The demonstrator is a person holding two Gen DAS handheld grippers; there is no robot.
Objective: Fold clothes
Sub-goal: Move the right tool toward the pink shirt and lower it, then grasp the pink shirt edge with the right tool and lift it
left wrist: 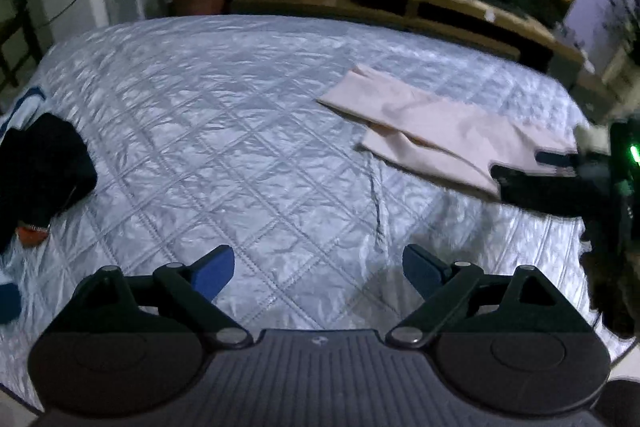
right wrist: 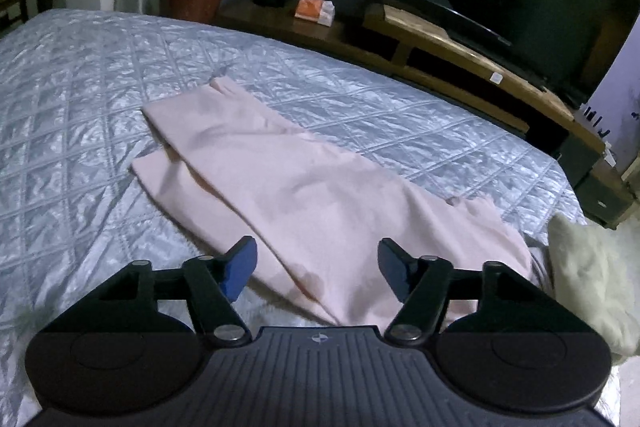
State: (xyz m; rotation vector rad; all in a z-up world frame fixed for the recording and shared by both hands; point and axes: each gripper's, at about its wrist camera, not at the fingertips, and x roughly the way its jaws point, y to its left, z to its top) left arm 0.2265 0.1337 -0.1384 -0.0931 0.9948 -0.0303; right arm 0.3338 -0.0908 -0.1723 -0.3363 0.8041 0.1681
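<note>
With both jaws apart and empty, the right gripper (right wrist: 318, 267) should pinch the pale pink cotton trousers (right wrist: 280, 187) at their near waist edge while the left gripper (left wrist: 318, 271), over the bare silver quilted bed (left wrist: 200, 131), reaches the far hems.

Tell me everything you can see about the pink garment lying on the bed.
The pink garment is pale pink, of soft, smooth, plain fabric. It looks like trousers folded lengthwise, one leg on the other, the two leg ends slightly staggered at the far end. It lies flat and diagonal on the quilted silver bedspread, near the bed's right edge. A darker patch shows near its close end. The right hand-held gripper is open over that end, not gripping it. A cream cloth lies just beside it.
</note>
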